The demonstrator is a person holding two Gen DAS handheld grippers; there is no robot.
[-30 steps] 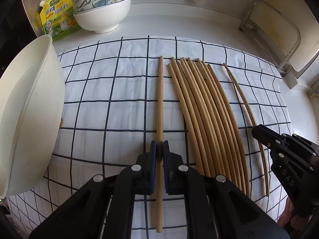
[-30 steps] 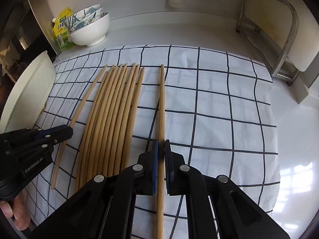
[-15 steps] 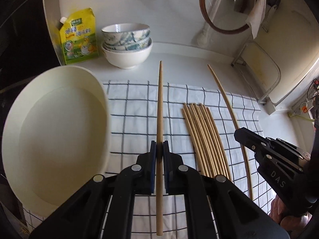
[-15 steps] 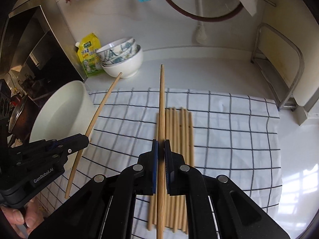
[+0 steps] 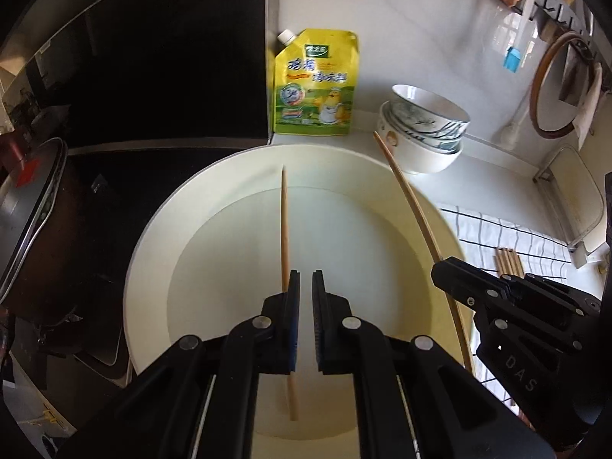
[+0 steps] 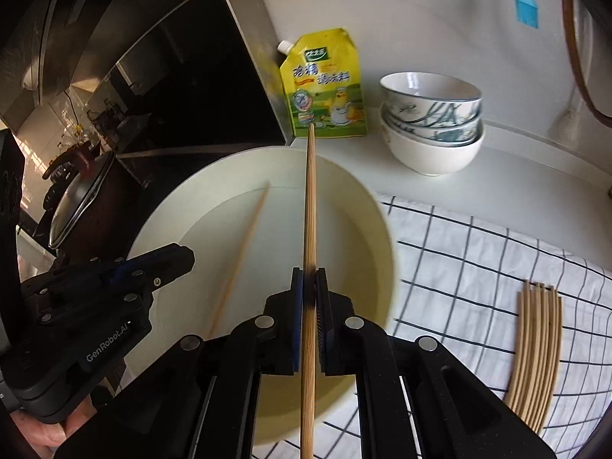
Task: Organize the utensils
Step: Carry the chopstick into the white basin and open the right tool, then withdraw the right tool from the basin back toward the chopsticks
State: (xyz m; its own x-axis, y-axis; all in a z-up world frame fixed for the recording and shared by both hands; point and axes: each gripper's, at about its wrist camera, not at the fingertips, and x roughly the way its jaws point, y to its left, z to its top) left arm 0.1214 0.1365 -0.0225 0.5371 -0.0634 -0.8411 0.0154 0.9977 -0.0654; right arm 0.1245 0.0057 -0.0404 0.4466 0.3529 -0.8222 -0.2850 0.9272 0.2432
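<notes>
Left claw point(image 5: 302, 298) parted, thin bamboo chopstick point(image 5: 284, 237) released into wide cream plastic basin point(image 5: 153, 229) – right claw point(image 6: 309, 298) clamped on second bamboo chopstick point(image 6: 310, 206); tip overhangs far rim, tip-out onto worktop risked if dropped

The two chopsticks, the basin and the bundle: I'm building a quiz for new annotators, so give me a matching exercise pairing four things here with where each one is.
Things:
1. chopstick near the left gripper
2. chopstick in the right gripper
3. chopstick bundle
4. patterned bowls

Places:
A. lying on the checked cloth
B. stacked in the plain white bowl
C. clamped between shut jaws, over the cream basin
D. loose beside open jaws, over the basin's inside

Pairs: 1-D, 2-C, 3-A, 4-B
</notes>
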